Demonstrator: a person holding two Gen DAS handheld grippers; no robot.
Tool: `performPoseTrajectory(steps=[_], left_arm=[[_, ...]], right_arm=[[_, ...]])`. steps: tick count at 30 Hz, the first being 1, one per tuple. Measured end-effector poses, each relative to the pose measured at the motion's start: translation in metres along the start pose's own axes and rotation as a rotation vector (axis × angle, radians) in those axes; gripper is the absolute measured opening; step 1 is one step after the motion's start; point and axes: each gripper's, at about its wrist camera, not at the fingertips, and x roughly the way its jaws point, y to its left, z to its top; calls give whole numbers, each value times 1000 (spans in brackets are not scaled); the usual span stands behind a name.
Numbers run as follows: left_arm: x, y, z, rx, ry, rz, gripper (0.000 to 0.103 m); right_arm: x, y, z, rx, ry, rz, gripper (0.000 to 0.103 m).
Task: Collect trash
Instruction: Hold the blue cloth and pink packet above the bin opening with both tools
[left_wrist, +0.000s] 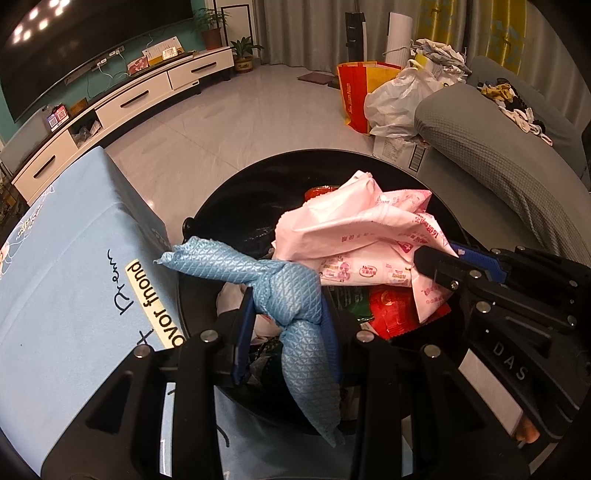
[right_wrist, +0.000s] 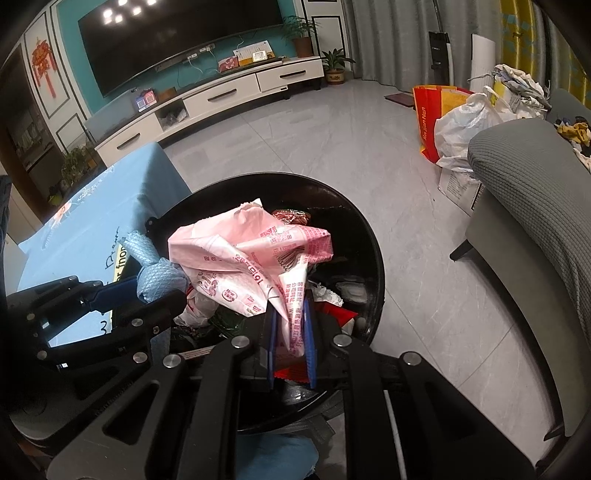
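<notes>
A round black bin (left_wrist: 236, 199) (right_wrist: 369, 236) stands beside the table and holds red, green and white wrappers. My left gripper (left_wrist: 288, 317) is shut on a knotted blue cloth (left_wrist: 291, 291) over the bin's near rim. The cloth's loose ends stick out toward the table and hang down between my fingers. My right gripper (right_wrist: 291, 328) is shut on a crumpled pink printed plastic wrapper (right_wrist: 251, 254) (left_wrist: 369, 236), which spreads above the trash in the bin. Seen from the right wrist, the left gripper (right_wrist: 147, 291) with the blue cloth (right_wrist: 155, 273) sits at the bin's left edge.
A table with a light blue cloth (left_wrist: 62, 266) (right_wrist: 96, 221) touches the bin on the left. A grey sofa (left_wrist: 509, 155) (right_wrist: 535, 192) stands to the right. Full bags (left_wrist: 391, 96) and a cardboard box (left_wrist: 399, 151) lie beyond it. A white TV cabinet (right_wrist: 221, 96) runs along the far wall across grey floor tiles.
</notes>
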Motion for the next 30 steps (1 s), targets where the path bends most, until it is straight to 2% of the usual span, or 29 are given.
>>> performPoseTrajectory(steps=[30], left_arm=[[11, -8, -3, 8, 23, 9, 36]], right_arm=[[5, 7, -2, -7, 23, -6, 16]])
